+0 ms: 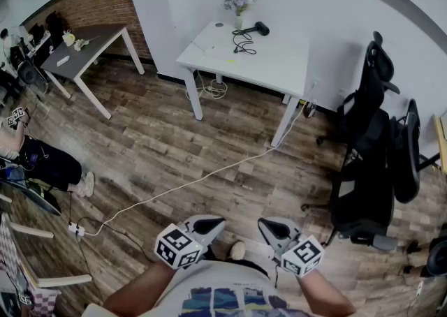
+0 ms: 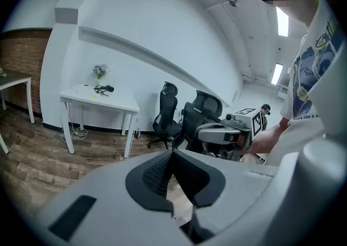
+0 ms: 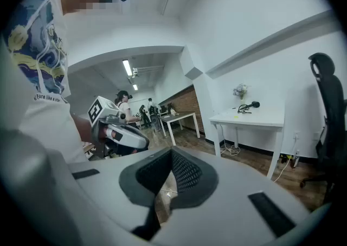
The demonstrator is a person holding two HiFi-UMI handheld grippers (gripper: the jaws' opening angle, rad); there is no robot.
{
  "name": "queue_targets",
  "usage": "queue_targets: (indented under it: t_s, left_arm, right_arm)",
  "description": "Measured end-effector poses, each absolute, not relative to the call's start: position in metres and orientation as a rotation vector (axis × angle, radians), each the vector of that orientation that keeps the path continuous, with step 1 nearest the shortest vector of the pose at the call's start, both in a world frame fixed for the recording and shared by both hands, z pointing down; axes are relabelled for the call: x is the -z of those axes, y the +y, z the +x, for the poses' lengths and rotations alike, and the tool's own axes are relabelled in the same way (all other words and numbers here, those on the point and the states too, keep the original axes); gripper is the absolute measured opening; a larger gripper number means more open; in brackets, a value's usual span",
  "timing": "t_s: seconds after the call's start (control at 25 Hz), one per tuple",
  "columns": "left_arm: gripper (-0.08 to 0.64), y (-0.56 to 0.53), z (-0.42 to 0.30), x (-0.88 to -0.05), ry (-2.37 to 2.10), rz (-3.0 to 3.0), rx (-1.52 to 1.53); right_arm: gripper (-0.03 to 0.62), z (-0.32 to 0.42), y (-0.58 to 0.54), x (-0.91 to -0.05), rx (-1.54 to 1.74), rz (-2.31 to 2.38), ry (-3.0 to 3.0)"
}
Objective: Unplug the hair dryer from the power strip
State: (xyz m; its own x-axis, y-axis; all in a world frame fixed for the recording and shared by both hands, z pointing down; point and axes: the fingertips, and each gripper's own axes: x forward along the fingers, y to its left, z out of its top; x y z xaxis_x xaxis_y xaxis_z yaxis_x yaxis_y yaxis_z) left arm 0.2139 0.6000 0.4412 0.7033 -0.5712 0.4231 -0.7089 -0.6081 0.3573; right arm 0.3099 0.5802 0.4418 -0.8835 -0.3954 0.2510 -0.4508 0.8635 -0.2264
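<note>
From where the person stands, the hair dryer [image 1: 261, 27] is well across the room. It lies on the white worktop [image 1: 279, 64] near the vase of flowers [image 1: 239, 3], with its black cord [image 1: 243, 45] in a loose tangle beside it. I cannot tell where that cord ends, or which white thing is the power strip. It may be the flat pale piece [image 1: 202, 49] near the worktop's front corner. The left hand-held gripper [image 1: 213, 223] and the right hand-held gripper [image 1: 269, 225] are held low at the person's waist, each closed tight on nothing. I'd expect the dryer to be light, its plastic shell hard and slick, and its cord limp, so tugging the cord would only drag things about. The place to pinch is likely the stiff plug body, right at the socket. The strip looks light enough to lift with the plug, so the other hand-held gripper would probably need to press it down.
</note>
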Motion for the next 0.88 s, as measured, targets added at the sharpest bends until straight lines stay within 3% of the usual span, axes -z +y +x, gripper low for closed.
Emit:
queue_targets:
  t_s: [0.4, 0.68, 0.76, 0.88]
  left_arm:
    - [0.003, 0.579, 0.173, -0.452, -0.983, 2.394, -0.311]
    - [0.003, 0.531, 0.128, -0.447, -0.910, 2.457, -0.296]
    - [0.003, 0.518, 0.110, -0.449, -0.886, 2.466, -0.290]
    - [0.003, 0.497, 0.079, -0.451, -0.860, 2.477, -0.296]
  right_arm:
    - [-0.005, 0.277, 0.561, -0.463, -0.482, 0.664, -2.722]
    - [0.000, 0.229, 0.505, -0.450, -0.355, 0.748, -2.748]
    - [0.083, 0.209, 0.490, -0.447, -0.344, 0.767, -2.741]
    - [0.072, 0.178, 0.465, -0.441, -0.330, 0.815, -2.737]
